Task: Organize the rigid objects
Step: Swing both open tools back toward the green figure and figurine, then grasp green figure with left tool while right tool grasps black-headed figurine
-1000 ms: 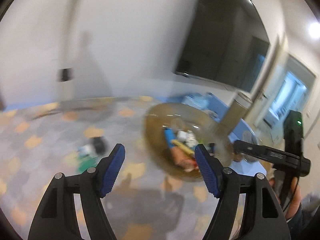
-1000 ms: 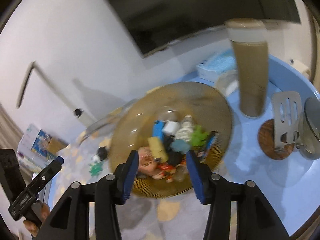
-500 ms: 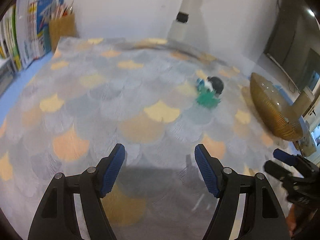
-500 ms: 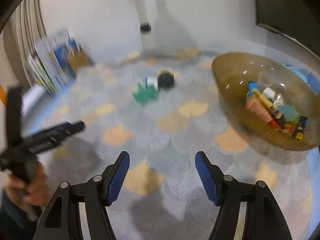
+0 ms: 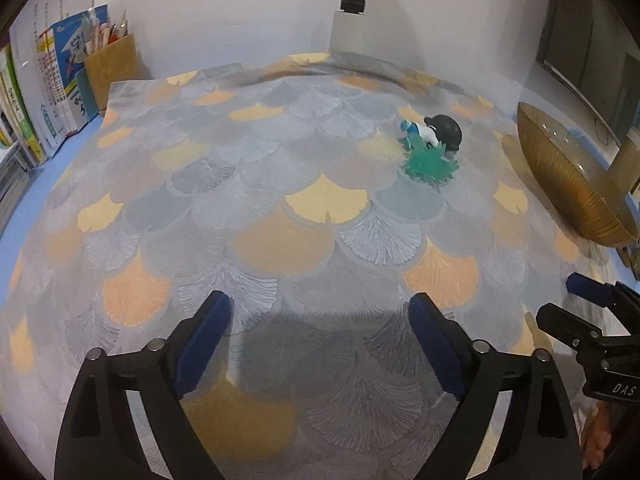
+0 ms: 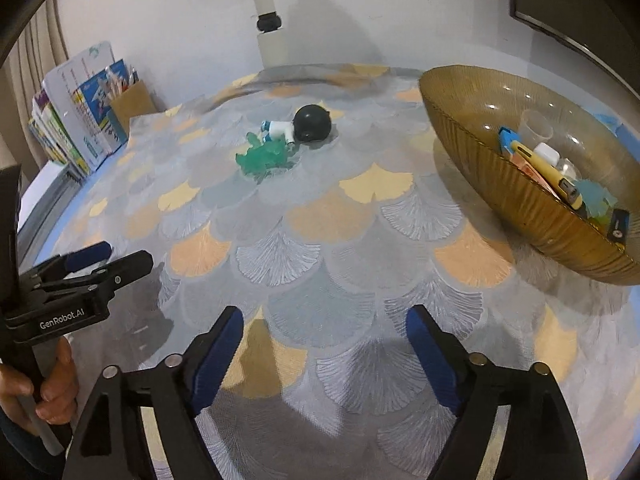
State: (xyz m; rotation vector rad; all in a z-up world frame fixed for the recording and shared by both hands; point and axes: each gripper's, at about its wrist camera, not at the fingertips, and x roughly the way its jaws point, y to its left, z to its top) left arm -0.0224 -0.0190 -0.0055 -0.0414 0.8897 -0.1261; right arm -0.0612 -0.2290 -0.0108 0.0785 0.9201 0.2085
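grey-and-orange fan-patterned cloth [image 5: 304, 208], books [image 5: 36, 92] by white wall [image 6: 180, 8]

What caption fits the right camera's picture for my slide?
Right gripper, jaws opening and empty, above the patterned cloth; toy figure and green toy lie beside a golden bowl.

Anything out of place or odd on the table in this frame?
Two small toys lie loose on the patterned cloth: a black-headed figure tipped on its side, touching a green spiky piece. The other small items sit in the amber bowl.
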